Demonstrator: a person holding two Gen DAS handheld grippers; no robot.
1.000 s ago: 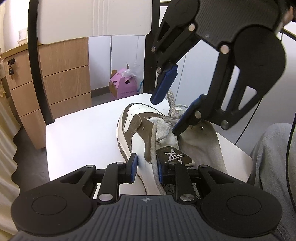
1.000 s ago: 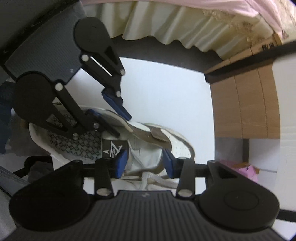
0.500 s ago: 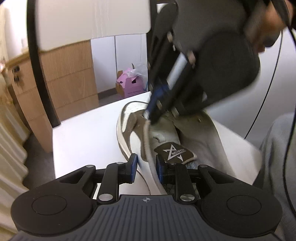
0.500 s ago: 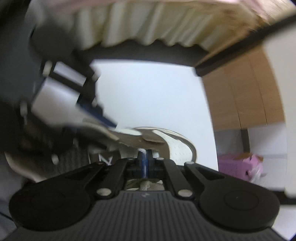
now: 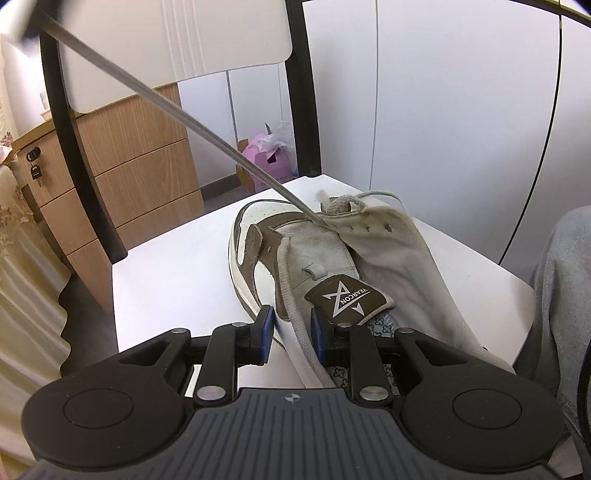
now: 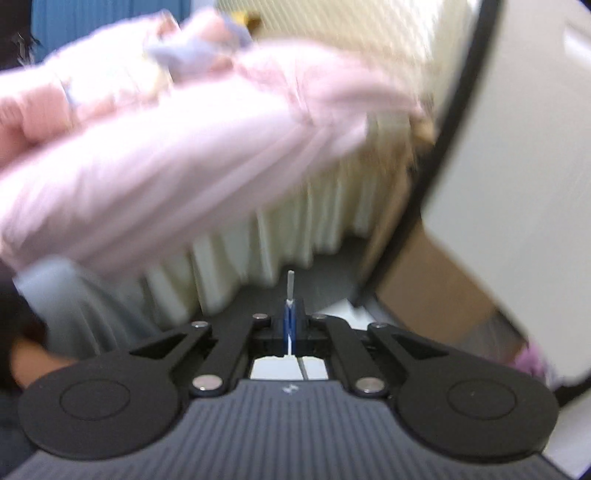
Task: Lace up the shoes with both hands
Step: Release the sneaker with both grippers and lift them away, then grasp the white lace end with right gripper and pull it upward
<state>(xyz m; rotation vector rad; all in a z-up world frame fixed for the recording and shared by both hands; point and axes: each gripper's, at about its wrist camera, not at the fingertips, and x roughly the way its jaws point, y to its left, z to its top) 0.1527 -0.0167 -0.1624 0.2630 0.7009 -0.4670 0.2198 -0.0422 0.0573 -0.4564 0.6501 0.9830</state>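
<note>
The shoe (image 5: 332, 266), white with brown trim, lies on a white table top (image 5: 177, 273), toe toward the far side, tongue label readable near the camera. The left gripper (image 5: 290, 330) sits at the near end of the shoe; its blue pads are clamped on the near eyelet flap, with a length of grey lace (image 5: 295, 314) running between them.

A second stretch of lace (image 5: 177, 114) is drawn taut from the far eyelets up and away to the upper left, where it leaves the left wrist view in blur. The right gripper (image 6: 290, 321) has its pads pressed together on the lace end, the tip (image 6: 290, 286) standing up just beyond them; the right wrist view is heavily blurred.

Surface: the table top is plain white, with only the shoe on it. A chair (image 5: 177, 33) with white backrest and black frame stands at the far side. Room: a wooden drawer unit (image 5: 136, 173) with a key in its lock at far left, a pink box (image 5: 264, 162) on the floor beyond, white panelled wall at right. Cream pleated fabric (image 5: 26, 280) hangs at left. Pink bedding (image 6: 184, 147) fills the upper right wrist view. A trouser leg (image 5: 565, 302) shows at near right.
</note>
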